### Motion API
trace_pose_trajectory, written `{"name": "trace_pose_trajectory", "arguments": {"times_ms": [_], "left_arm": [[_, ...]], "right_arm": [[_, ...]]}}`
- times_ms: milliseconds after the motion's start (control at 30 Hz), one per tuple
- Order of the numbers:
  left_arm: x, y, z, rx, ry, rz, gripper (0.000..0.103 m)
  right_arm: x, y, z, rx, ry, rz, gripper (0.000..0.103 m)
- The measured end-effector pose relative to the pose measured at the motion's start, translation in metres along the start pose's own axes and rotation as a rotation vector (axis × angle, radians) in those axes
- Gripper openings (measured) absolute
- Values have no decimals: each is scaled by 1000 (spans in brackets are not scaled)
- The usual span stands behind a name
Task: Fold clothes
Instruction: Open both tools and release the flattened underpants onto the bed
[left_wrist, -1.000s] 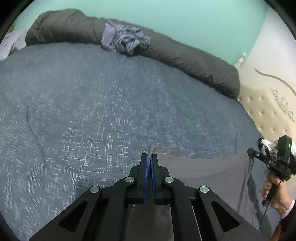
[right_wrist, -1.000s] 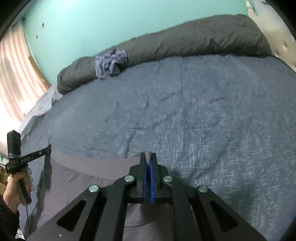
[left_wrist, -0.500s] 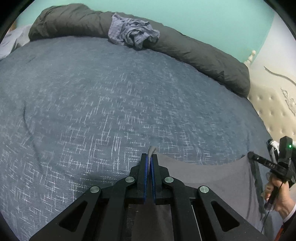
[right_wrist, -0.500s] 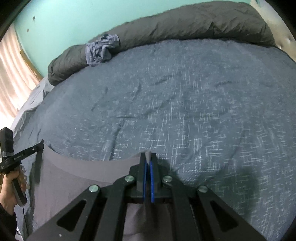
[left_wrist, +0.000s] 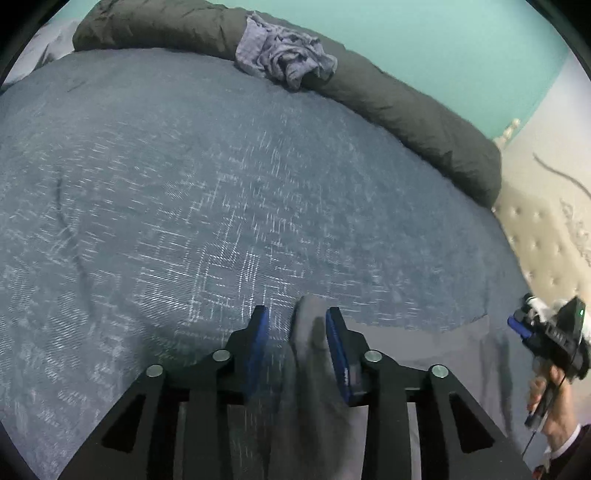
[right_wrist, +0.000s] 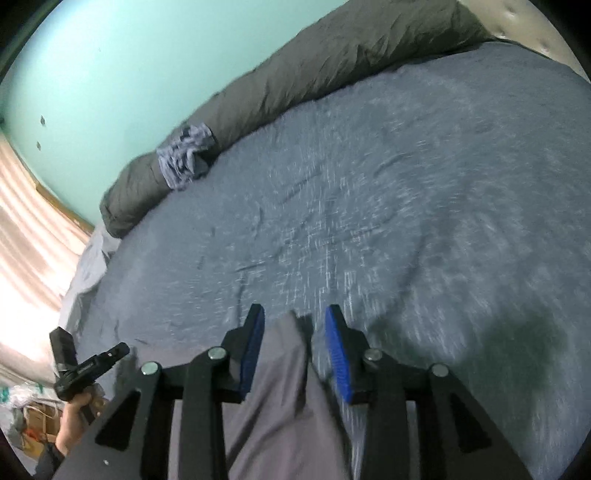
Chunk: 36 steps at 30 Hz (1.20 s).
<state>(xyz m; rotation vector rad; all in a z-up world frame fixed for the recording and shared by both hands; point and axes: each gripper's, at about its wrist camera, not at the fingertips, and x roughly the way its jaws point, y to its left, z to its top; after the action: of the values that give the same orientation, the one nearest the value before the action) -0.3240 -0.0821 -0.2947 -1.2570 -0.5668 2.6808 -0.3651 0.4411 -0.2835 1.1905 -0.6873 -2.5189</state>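
Left wrist: two tools (left_wrist: 297, 317) parted, one garment (left_wrist: 314, 369)

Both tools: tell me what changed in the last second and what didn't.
The left tool and the right tool were both clamped on the top edge of the grey garment; now both have opened and let it go. The cloth lies loose between their blue pads, on the blue bedspread. The crumpled blue-grey cloth remains on the rolled dark duvet.
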Motion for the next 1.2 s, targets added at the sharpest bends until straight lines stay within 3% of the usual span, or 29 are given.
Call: {"name": "trace_pose_trajectory", "arguments": {"times_ms": [133, 300, 433, 567, 700, 867, 933, 1200], "left_arm": [[-25, -3, -11, 2, -12, -4, 51], [-65, -16, -43, 27, -23, -5, 55], [-83, -23, -77, 6, -10, -16, 69], [-89, -26, -107, -5, 16, -17, 70], [-91, -32, -124, 15, 34, -3, 84], [-91, -39, -136, 21, 39, -5, 85], [-89, -44, -142, 21, 37, -7, 102], [-88, -57, -154, 25, 27, -18, 103]], "right_arm": [[-34, -5, -29, 42, 11, -1, 34], [-66, -9, -77, 100, 6, -30, 34], [-87, -14, -114, 157, -4, -56, 34], [-92, -17, -139, 210, -15, -41, 34], [-89, -16, -152, 198, -2, -39, 34], [-89, -22, -160, 222, 5, -43, 34], [-89, -27, -162, 232, 11, -38, 34], [-88, -33, -162, 249, 30, -17, 31]]}}
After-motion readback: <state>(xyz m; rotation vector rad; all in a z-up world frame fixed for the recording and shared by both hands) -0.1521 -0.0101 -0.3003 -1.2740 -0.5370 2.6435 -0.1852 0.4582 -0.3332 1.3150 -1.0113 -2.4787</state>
